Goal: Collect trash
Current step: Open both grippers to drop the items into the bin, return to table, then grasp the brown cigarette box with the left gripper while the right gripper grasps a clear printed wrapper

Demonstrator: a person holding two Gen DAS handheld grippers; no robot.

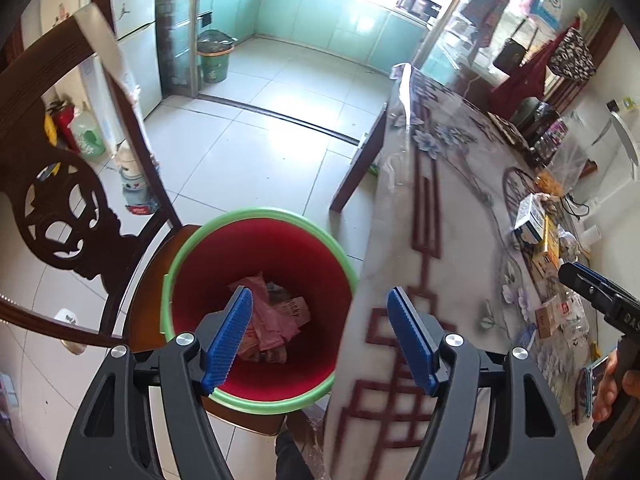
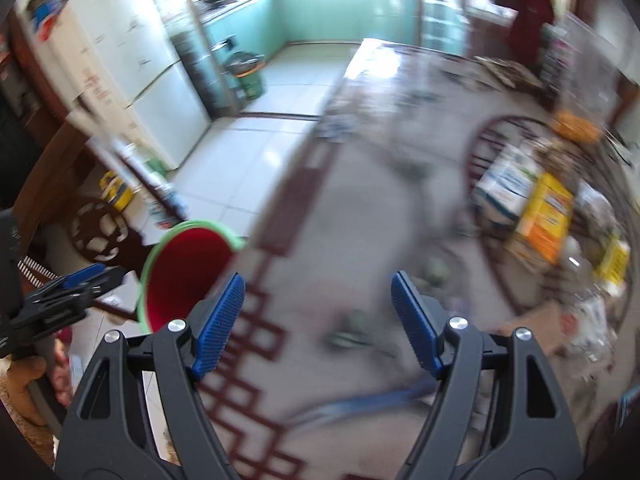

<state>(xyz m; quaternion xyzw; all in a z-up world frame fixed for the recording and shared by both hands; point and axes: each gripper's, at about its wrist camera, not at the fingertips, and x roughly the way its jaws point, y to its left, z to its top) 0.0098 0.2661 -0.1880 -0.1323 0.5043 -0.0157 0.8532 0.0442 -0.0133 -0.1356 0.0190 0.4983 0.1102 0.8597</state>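
Red plastic bin (image 1: pixel 260 264) with green rim, standing on a dark wooden chair (image 1: pixel 60 184) beside the table (image 1: pixel 452 240); crumpled pink wrappers (image 1: pixel 272 320) lie at its bottom. Left gripper (image 1: pixel 320 332): above the bin's edge, jaws wide, nothing between them. Right gripper (image 2: pixel 316 320): over the patterned tablecloth, jaws wide, empty. Boxes (image 2: pixel 536 208) and packets: farther along the table, blurred.

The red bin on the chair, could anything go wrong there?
Maybe. The red bin sits on a chair seat, not the floor, so a bump from the open left gripper might tip it. The right wrist view is blurred, so that open right gripper could knock boxes on the table.
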